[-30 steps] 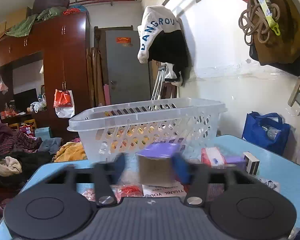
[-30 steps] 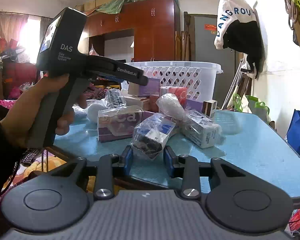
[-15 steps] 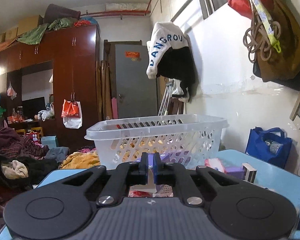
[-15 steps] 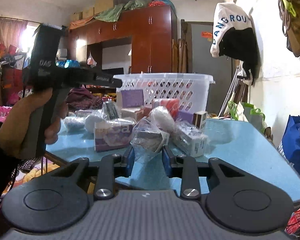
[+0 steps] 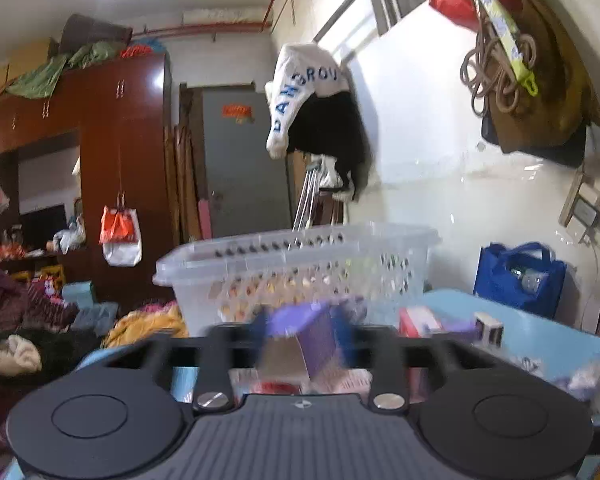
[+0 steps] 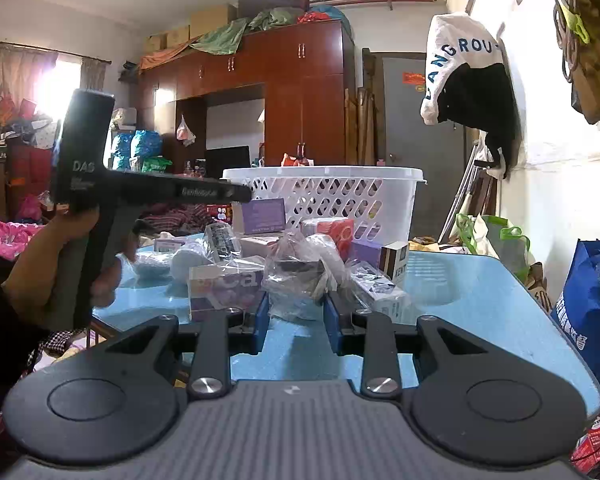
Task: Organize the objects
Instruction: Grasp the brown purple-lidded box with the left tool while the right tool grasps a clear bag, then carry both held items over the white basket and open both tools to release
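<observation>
A purple box [image 5: 300,336] with a cardboard end sits between the fingers of my left gripper [image 5: 304,328], turned corner-on and blurred. The jaws are opening, and the pads do not lie flat on it. In the right wrist view the same purple box [image 6: 264,216] is at the tip of the left gripper [image 6: 246,196], in front of the white plastic basket [image 6: 324,172]. My right gripper [image 6: 296,312] is shut on a crumpled clear plastic packet [image 6: 296,280], low over the blue table [image 6: 480,304]. The basket [image 5: 300,248] stands just beyond the purple box.
A heap of packets and boxes covers the table's left half, among them a purple-and-white carton [image 6: 224,284] and a small Kent carton [image 6: 394,260]. A person's hand [image 6: 60,256] holds the left gripper. A blue shopping bag [image 6: 592,312] stands to the table's right.
The left fingers stood wide around the purple box, then closed together with nothing between them, and now stand apart with the box turned between them. The right pads narrowed onto the clear packet.
</observation>
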Available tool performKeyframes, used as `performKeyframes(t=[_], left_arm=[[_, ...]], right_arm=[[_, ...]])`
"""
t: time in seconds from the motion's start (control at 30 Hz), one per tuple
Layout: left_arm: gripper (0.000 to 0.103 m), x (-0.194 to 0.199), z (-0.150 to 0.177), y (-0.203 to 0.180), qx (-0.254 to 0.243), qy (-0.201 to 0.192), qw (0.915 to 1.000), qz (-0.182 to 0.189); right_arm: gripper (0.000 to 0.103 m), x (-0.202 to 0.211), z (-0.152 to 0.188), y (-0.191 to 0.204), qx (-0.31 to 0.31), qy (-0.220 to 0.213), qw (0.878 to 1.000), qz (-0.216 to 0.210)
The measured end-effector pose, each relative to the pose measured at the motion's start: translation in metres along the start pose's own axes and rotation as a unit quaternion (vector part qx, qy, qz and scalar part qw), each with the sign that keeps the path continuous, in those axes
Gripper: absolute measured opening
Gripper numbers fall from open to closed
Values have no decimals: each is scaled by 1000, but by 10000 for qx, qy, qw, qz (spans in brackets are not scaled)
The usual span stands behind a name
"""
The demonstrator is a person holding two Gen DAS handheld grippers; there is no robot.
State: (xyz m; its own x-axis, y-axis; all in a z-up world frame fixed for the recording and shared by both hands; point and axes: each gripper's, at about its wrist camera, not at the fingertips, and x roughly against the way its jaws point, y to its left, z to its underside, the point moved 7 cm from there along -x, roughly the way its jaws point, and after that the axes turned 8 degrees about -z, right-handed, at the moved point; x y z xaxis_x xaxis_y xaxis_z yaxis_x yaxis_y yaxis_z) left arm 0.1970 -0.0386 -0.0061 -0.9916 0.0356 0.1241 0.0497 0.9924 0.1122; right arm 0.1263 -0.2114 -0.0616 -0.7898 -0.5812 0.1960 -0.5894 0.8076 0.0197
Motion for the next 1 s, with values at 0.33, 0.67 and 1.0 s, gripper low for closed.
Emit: performKeyframes(t=[0.33,0.67,1.0], left_arm=[[49,-49,11,3,-445,933,9946,110],[46,-6,-8,12,-77,107,9998,-143],[46,5,-30,29,137,-148,9995,-229]], right_arm=[[33,1,-1,-3,-9,-2,10000,-4],[33,16,-19,-10,-53,-227,9997,-6],[33,17,-37,-14,-29,-454,9990,40]])
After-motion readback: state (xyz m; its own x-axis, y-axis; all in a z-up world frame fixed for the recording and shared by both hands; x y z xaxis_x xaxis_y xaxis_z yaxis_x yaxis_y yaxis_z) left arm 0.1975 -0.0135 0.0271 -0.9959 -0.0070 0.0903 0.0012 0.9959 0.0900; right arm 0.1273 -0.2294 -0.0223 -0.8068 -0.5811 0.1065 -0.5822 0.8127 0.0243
